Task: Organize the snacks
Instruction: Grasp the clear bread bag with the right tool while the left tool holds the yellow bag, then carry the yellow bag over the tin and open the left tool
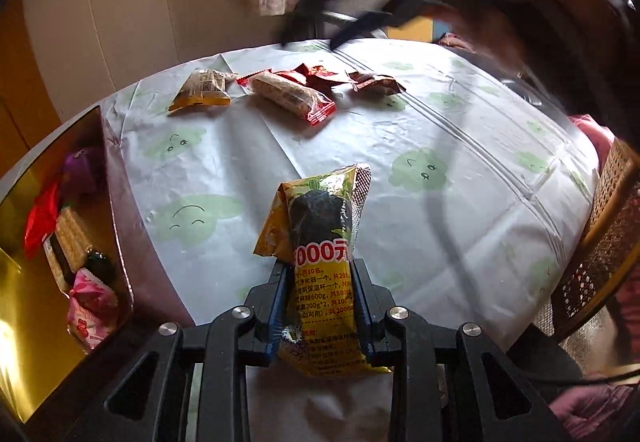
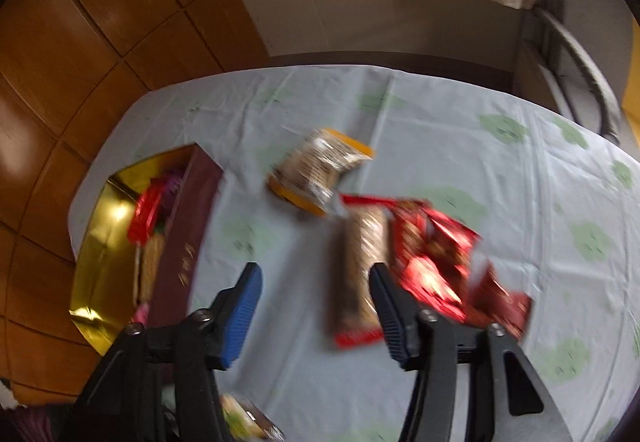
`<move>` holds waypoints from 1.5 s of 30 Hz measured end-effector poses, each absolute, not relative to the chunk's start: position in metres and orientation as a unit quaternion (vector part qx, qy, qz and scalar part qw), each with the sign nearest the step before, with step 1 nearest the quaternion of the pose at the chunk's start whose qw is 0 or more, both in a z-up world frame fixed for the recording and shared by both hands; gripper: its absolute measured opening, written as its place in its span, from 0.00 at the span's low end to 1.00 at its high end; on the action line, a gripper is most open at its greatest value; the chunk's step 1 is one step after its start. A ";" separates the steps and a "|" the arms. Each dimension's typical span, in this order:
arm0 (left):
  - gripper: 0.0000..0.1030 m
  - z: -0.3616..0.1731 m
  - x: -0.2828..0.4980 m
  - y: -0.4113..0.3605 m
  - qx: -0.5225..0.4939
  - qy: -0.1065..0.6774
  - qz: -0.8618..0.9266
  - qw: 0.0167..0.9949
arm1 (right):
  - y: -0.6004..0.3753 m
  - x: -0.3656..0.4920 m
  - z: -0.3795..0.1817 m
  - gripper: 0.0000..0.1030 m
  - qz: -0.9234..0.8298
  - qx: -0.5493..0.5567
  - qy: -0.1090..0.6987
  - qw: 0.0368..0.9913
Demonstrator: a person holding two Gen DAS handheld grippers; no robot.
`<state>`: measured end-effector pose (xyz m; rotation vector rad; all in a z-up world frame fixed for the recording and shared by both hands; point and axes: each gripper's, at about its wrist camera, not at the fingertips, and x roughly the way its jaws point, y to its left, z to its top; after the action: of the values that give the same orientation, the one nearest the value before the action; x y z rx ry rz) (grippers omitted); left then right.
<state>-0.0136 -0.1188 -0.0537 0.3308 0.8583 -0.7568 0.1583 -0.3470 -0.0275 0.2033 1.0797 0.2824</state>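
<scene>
The left tongs (image 1: 320,282) pinch a yellow snack packet (image 1: 320,262) (printed "000元" and "600g") above the desk (image 1: 460,122). The right tongs (image 2: 316,282) stand spread, empty, over a biscuit bar (image 2: 360,270) beside red wrappers (image 2: 432,258); the gold-lined box (image 2: 108,242) holds other snacks.

Daylit, fisheye-bent views, dark at the corners.
Your right view smears with motion blur; glare flares off the gold box lining (image 1: 24,342).
</scene>
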 end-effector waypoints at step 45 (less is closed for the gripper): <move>0.29 -0.052 -0.010 -0.104 0.119 0.408 -0.342 0.838 | -0.401 0.059 -0.074 0.36 0.064 0.002 0.575 0.816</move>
<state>-0.0103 -0.1038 -0.0521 0.2511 0.8630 -0.7226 0.0585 -0.4012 -0.0736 0.0042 1.2261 0.1373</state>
